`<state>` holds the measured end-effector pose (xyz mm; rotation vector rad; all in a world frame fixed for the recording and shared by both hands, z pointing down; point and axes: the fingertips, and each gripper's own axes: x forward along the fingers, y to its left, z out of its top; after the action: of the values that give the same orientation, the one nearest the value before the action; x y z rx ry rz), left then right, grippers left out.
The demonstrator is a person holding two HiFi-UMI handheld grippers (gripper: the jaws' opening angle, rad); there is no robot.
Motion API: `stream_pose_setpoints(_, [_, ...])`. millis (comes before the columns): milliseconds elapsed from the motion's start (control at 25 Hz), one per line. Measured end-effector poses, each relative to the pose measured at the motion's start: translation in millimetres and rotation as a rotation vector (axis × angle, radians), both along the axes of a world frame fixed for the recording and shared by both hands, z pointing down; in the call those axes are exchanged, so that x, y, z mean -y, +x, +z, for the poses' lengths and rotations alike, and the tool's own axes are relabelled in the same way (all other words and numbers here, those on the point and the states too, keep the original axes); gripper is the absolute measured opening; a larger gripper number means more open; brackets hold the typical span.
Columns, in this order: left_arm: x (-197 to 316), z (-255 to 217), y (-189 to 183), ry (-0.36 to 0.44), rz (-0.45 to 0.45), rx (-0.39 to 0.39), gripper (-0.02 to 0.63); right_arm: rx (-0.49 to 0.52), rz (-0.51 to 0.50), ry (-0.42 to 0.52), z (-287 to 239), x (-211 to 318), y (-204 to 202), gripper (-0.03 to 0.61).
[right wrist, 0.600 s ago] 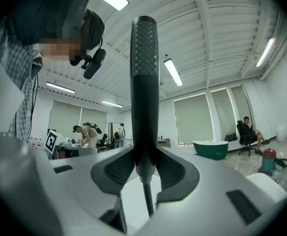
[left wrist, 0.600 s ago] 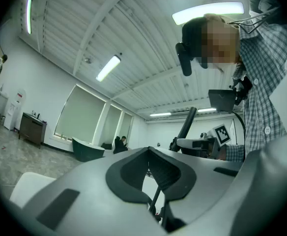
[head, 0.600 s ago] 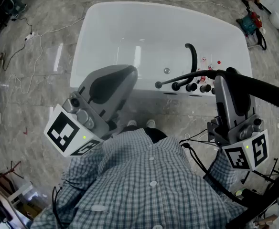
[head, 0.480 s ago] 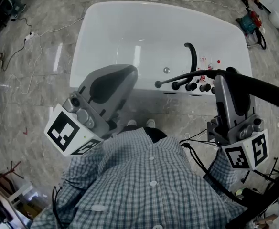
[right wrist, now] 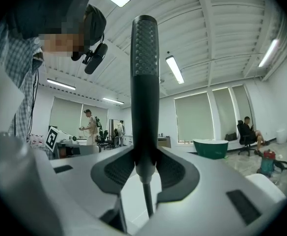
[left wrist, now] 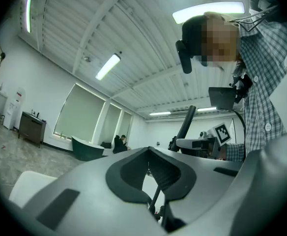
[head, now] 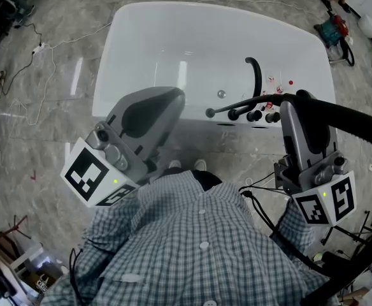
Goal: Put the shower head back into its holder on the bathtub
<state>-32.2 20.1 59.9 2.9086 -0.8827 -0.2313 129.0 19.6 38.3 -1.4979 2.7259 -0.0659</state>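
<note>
A white bathtub (head: 128, 50) lies in front of me in the head view. On its near rim stand a black curved spout (head: 256, 75) and a row of black knobs (head: 255, 115). My right gripper (head: 299, 104) is shut on the black stick-shaped shower head (head: 351, 120), which reaches out to the right. Its thin hose (head: 243, 102) runs left over the knobs. In the right gripper view the shower head (right wrist: 145, 82) stands upright between the pads. My left gripper (head: 173, 97) hovers over the tub's near left part, shut and empty. I cannot make out the holder.
Cables (head: 46, 43) trail over the marble floor left of the tub. A bag and gear (head: 336, 30) lie at the far right. Small red marks (head: 281, 81) dot the rim by the spout. My checked shirt (head: 199, 247) fills the bottom of the head view.
</note>
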Motion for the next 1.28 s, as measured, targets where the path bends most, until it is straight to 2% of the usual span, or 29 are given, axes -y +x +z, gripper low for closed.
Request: stream_pose_setpoints(1280, [4.1, 25.0, 10.8, -0.046, 0.015, 0.038, 0.009, 0.024, -0.033, -0.129, 39.9, 13.5, -8.1, 0.133])
